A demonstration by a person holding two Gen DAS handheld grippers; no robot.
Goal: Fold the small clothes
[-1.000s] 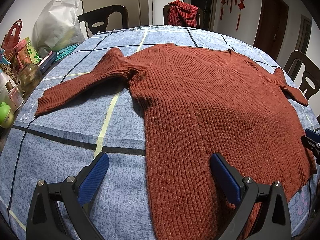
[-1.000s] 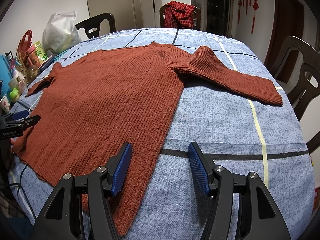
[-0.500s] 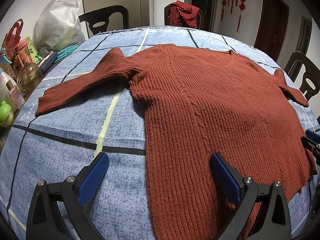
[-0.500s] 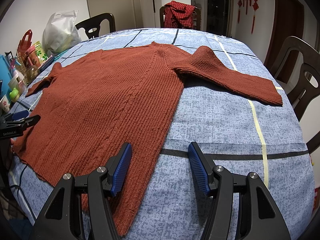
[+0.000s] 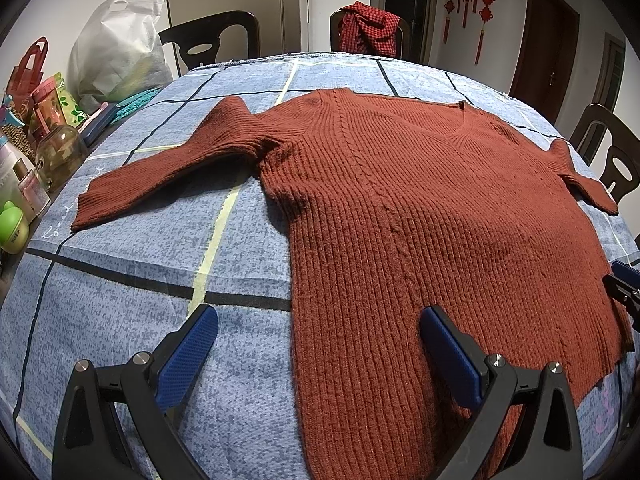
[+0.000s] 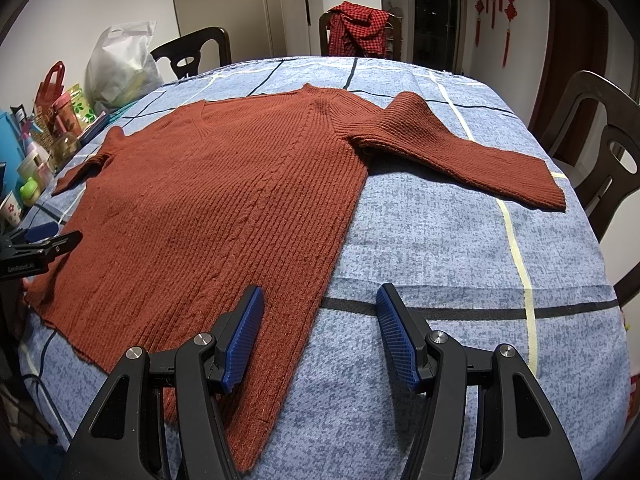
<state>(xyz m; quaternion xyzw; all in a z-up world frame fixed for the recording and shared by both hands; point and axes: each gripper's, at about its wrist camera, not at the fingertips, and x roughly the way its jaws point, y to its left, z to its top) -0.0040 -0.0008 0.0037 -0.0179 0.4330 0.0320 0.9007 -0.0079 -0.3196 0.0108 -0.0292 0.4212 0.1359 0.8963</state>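
Left wrist view: left gripper (image 5: 316, 356) gapes wide over the flat rust sweater (image 5: 420, 216); right gripper (image 6: 320, 334) likewise. Pinch each hem corner squarely before folding.

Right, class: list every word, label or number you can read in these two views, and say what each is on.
"GenRobot.AI": small white print on the left gripper, seen from the right wrist.
Green jar: dark print, too blurred to read.
Bottles at the table edge: labels too small to read.

The sweater (image 5: 420, 208) lies flat on the table (image 5: 120, 312), sleeves spread sideways.
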